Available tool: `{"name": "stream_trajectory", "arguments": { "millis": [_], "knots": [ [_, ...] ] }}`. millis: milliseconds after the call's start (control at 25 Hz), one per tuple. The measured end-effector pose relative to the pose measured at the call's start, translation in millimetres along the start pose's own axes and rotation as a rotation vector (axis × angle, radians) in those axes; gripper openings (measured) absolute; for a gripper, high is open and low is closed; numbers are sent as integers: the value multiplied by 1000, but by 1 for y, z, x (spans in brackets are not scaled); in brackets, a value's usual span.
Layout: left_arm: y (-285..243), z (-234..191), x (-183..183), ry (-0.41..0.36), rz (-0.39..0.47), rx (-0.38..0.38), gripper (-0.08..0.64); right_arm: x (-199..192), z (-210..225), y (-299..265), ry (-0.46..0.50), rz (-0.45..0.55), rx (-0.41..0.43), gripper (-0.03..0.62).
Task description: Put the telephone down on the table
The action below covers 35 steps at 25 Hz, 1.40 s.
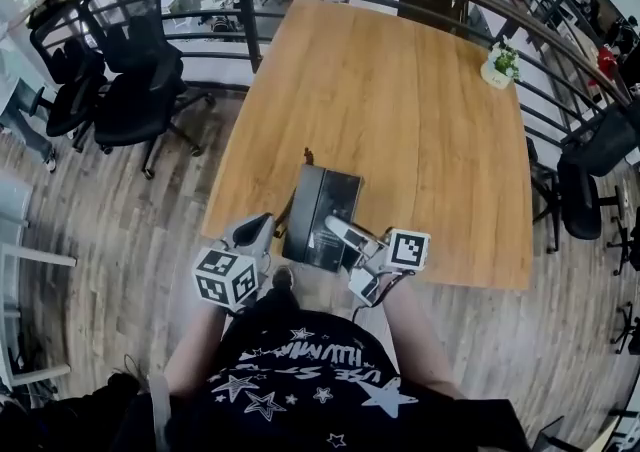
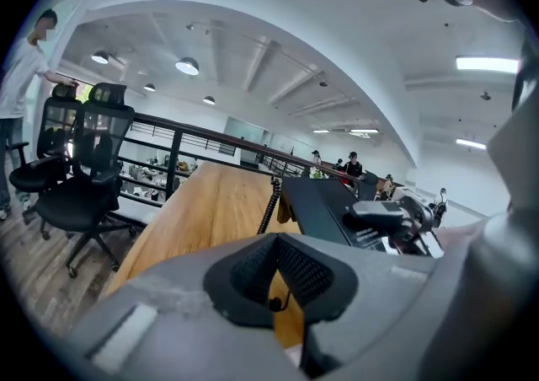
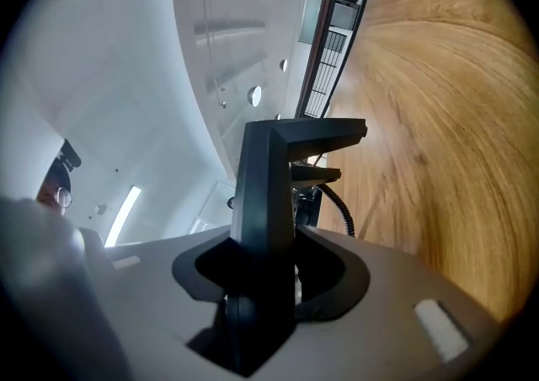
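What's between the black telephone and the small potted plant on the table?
Nothing: the head view shows only bare wooden tabletop between the black desk telephone and the white-potted green plant.

- Telephone (image 1: 320,205): black all over; its coiled cord (image 3: 339,205) is black too.
- Tabletop (image 1: 400,90): warm honey wood with fine grain.
- Left gripper (image 1: 256,232) and right gripper (image 1: 338,230): pale grey with black pads; their marker cubes (image 1: 225,278) are white with black squares.
- Floor (image 1: 100,210): grey-brown planks.
- Office chairs (image 1: 130,80): black.
- Shirt (image 1: 300,380): black with white stars.
- Potted plant (image 1: 498,65): green, in a white pot.
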<state>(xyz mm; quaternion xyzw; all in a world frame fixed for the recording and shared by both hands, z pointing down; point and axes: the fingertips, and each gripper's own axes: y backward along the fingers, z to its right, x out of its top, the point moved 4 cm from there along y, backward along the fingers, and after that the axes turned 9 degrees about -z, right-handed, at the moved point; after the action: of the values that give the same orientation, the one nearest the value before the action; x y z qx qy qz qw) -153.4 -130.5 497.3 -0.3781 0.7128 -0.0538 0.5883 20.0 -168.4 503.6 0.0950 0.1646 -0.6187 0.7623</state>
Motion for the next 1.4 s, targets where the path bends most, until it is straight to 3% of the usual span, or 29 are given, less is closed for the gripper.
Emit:
{"name": "stream_trajectory", "arguments": {
  "millis": [320,600,1400],
  "knots": [
    [-30,-56,41,6,-5,1,2,44,17,-46,3,-16,4,178],
    [-47,-83,45,30,-44,-10,3,50,43,-68,-38,-38,-14,178],
    [-76,-85,21,37,-141,-69,3,42,84,-64,-39,-50,-162,178]
  ]
}}
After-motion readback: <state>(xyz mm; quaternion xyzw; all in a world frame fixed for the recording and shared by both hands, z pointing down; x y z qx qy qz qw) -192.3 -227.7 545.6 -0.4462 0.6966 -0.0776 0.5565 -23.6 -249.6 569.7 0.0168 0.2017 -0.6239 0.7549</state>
